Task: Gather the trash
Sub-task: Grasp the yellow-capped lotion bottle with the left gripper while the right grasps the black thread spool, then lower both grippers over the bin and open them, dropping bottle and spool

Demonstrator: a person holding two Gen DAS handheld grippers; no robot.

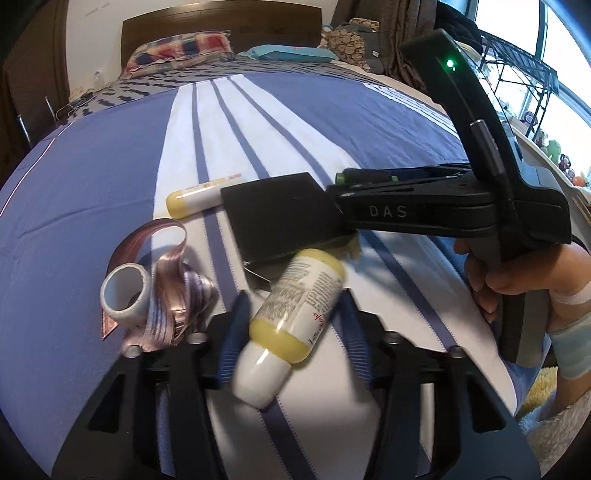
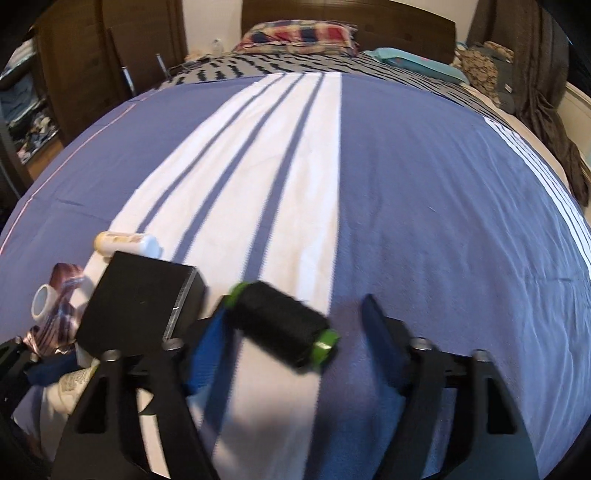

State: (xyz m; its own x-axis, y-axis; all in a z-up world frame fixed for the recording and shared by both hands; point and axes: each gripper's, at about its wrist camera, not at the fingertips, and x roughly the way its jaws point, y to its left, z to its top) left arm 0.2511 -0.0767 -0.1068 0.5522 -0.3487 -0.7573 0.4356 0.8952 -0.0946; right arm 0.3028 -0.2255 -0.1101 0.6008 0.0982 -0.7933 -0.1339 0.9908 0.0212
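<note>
On the blue and white striped bedspread (image 1: pixel 92 184), a white bottle with yellow bands (image 1: pixel 291 325) lies between the open fingers of my left gripper (image 1: pixel 291 328), not clamped. A second white and yellow tube (image 1: pixel 199 195) lies farther off, with a black box (image 1: pixel 277 214) to its right and a ribbon spool (image 1: pixel 147 295) at the left. My right gripper (image 2: pixel 299 332) is open; a black thread spool with green ends (image 2: pixel 284 328) sits between its fingers, against the left one. The black box (image 2: pixel 140 302), tube (image 2: pixel 125 242) and ribbon (image 2: pixel 55 295) show at the left in the right wrist view.
Pillows (image 2: pixel 299 37) and a wooden headboard (image 2: pixel 406 26) stand at the far end of the bed. A wardrobe (image 2: pixel 74 55) is at the left. A wire rack and windows (image 1: pixel 517 74) are at the right in the left wrist view.
</note>
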